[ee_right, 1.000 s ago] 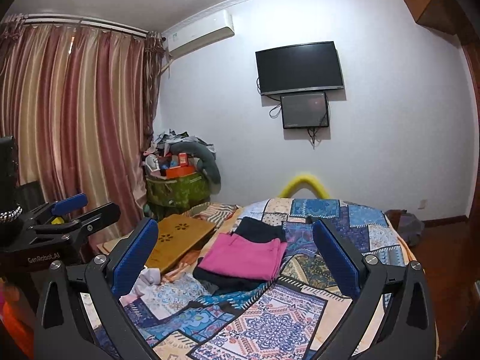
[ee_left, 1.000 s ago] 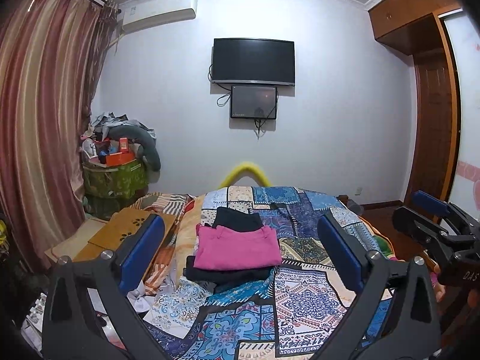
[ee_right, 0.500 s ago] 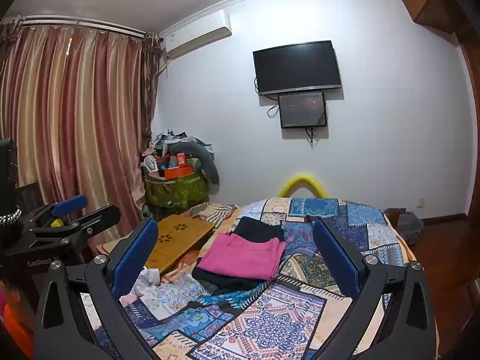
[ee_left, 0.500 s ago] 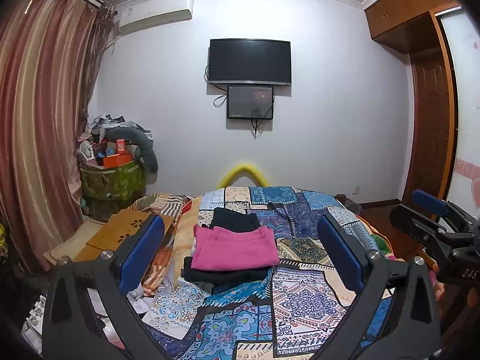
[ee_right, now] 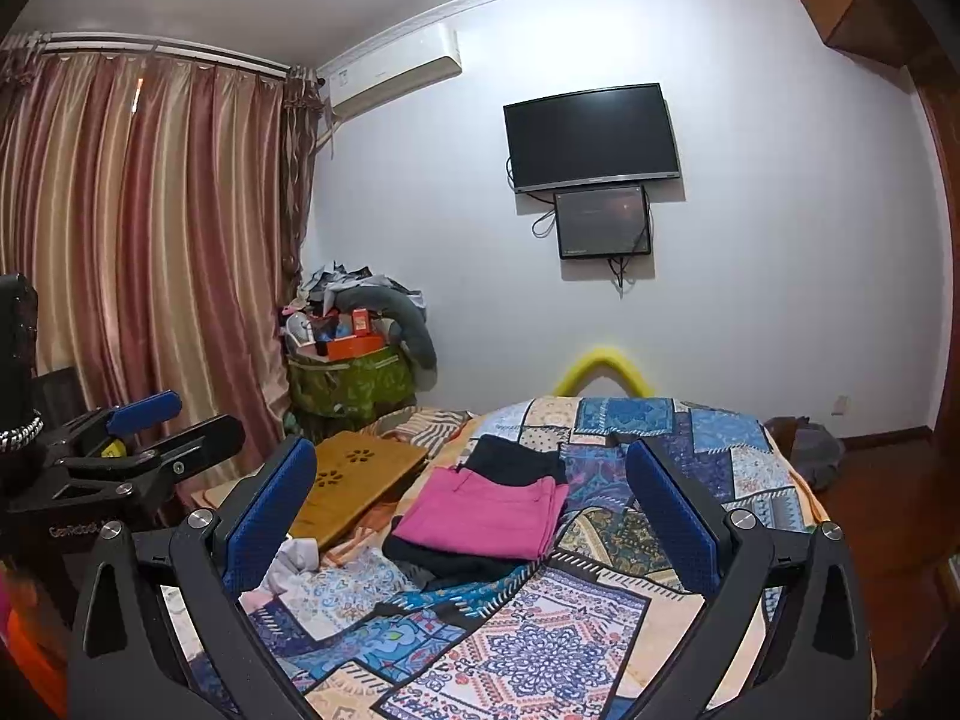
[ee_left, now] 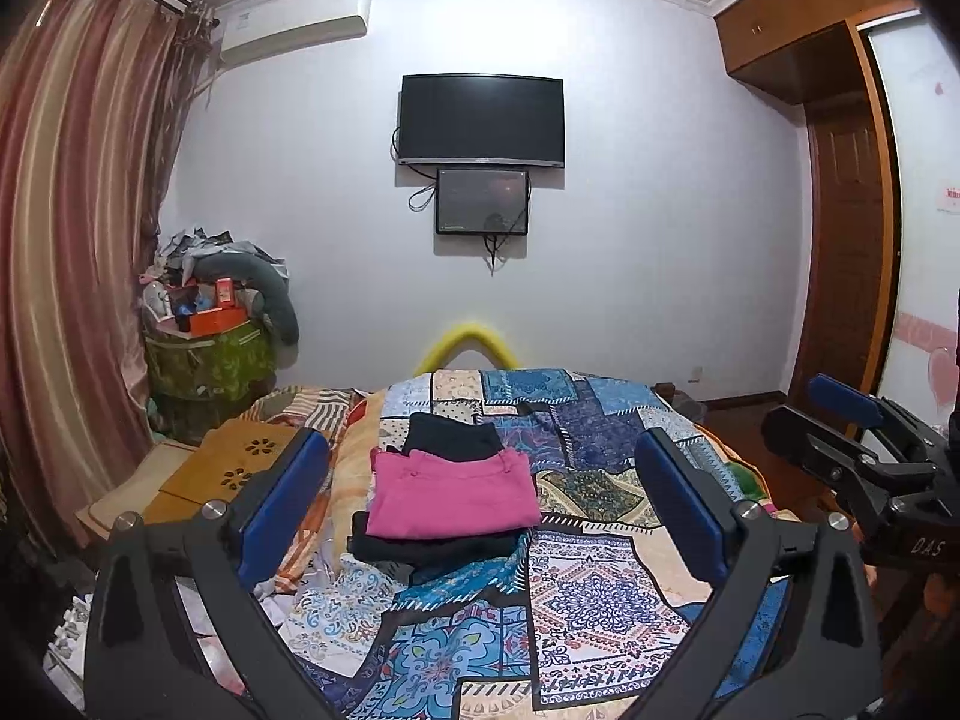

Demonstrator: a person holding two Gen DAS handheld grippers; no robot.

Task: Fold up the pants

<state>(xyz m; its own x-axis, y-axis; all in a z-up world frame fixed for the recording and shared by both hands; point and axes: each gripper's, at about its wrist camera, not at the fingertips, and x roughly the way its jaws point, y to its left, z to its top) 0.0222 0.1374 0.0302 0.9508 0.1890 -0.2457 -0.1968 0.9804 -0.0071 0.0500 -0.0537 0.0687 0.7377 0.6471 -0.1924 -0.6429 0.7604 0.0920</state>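
Note:
Folded pink pants (ee_left: 450, 495) lie on top of folded black pants (ee_left: 453, 435) in a stack on the patchwork bedspread (ee_left: 588, 594). The stack also shows in the right wrist view (ee_right: 486, 516). My left gripper (ee_left: 480, 510) is open and empty, held above the bed short of the stack. My right gripper (ee_right: 471, 516) is open and empty too, held at like height. Each gripper shows at the edge of the other's view: the right one (ee_left: 852, 438) and the left one (ee_right: 150, 438).
A wooden lap desk (ee_right: 354, 480) lies left of the stack. A green bin piled with clutter (ee_left: 204, 354) stands by the curtain (ee_left: 66, 276). A TV (ee_left: 483, 117) hangs on the far wall. A wardrobe (ee_left: 840, 240) stands at the right.
Both grippers have drifted slightly; the scene has shifted a little left in the views. The stack has not moved and both jaws stay open.

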